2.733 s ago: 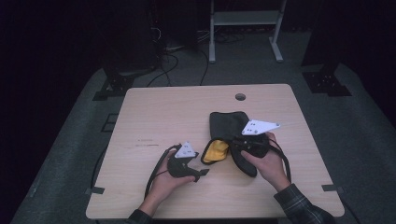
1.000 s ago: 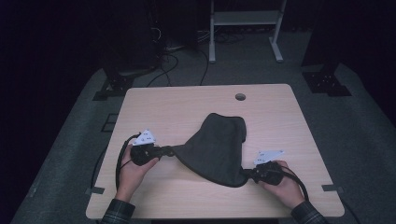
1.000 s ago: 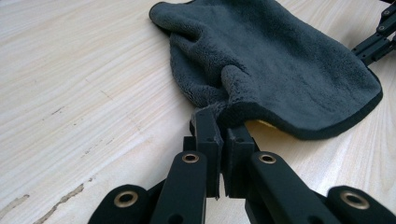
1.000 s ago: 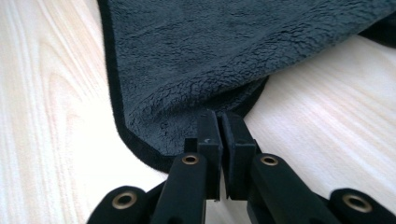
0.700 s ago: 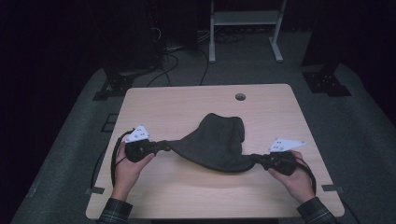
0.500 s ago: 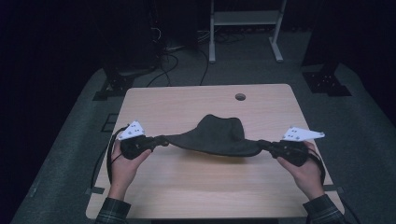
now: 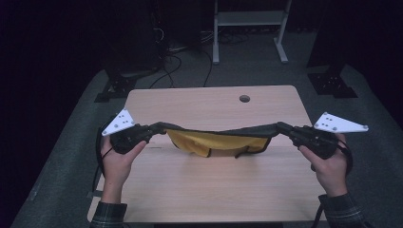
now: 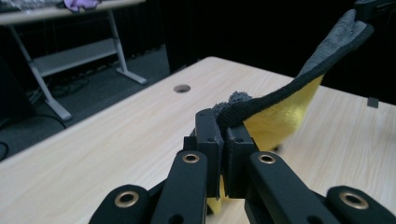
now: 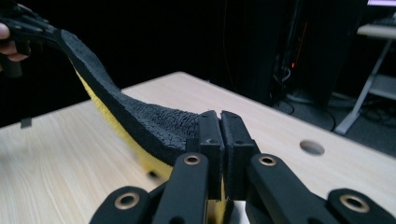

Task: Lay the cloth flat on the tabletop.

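- The table is a light wood-look desktop with a round cable hole near its far edge. Nothing else sits on it that I can see.
- The cloth is dark grey outside and yellow inside. It hangs stretched in the air over the middle of the table, sagging a bit in the centre, with no part clearly touching the wood.
- The left gripper is clamped tight on the cloth's left end, and the right gripper is clamped on its right end.
- Progress-wise, I'd say the pick-up and spread-out part is done. Whatever comes after (laying it flat, folding) looks like it's not started.
- No brands, labels or readable writing anywhere.
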Demonstrator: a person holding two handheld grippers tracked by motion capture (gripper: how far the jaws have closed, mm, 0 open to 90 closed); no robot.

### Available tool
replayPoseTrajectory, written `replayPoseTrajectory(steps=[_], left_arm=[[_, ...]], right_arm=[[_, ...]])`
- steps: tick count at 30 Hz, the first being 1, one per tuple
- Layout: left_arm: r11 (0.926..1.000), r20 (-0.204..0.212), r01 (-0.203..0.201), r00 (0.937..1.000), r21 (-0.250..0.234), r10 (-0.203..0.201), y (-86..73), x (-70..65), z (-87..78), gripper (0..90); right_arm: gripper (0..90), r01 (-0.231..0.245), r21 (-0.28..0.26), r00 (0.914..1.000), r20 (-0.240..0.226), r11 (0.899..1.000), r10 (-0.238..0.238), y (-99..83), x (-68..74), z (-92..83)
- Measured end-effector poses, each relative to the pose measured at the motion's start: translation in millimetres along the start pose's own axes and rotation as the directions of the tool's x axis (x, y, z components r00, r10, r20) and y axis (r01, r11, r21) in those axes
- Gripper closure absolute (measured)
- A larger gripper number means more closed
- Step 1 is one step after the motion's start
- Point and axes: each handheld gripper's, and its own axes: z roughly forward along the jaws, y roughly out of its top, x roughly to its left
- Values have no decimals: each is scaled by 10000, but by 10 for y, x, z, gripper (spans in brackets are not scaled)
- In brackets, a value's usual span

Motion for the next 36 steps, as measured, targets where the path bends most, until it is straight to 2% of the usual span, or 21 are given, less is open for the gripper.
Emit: replayPoseTrajectory(steps=[6, 11, 14, 18, 24, 26, 29, 32, 36], left_arm=[[9988, -22, -212, 9998, -432, 211, 157, -44, -97, 867], [9990, -48, -226, 9997, -388, 224, 215, -14, -92, 867], [9994, -92, -112, 9999, -339, 109, 228, 53, -40, 867], [9999, -246, -20, 9997, -157, 16, 291, 215, 122, 867], [10000, -703, 21, 9975, -25, -22, 479, 558, 421, 868], [9998, -781, -112, 9969, -146, 100, 575, 601, 443, 868], [9984, -893, -502, 9949, -256, 477, 679, 561, 394, 868], [9983, -778, -554, 9955, -173, 538, 612, 493, 354, 867], [9993, -494, -241, 9985, 298, 255, 314, 418, 391, 867]], right_arm=[[872, 229, -485, 9997, 10, 9986, -228, 165, 56, -99], [872, 278, -603, 9996, 91, 9978, -273, 225, 36, -98], [872, 296, -451, 9994, 163, 9985, -289, 250, -3, -44], [872, 288, -83, 9988, 410, 9996, -285, 312, -163, 117], [872, -16, 97, 9966, 830, 10000, 8, 482, -536, 466], [872, 7, -35, 9954, 963, 10000, -3, 563, -600, 519], [872, 94, -273, 9947, 1029, 9996, -66, 669, -627, 507], [872, 45, -325, 9961, 879, 9995, -16, 633, -615, 468], [871, -156, 152, 9977, 656, 9998, 145, 357, -564, 492]])
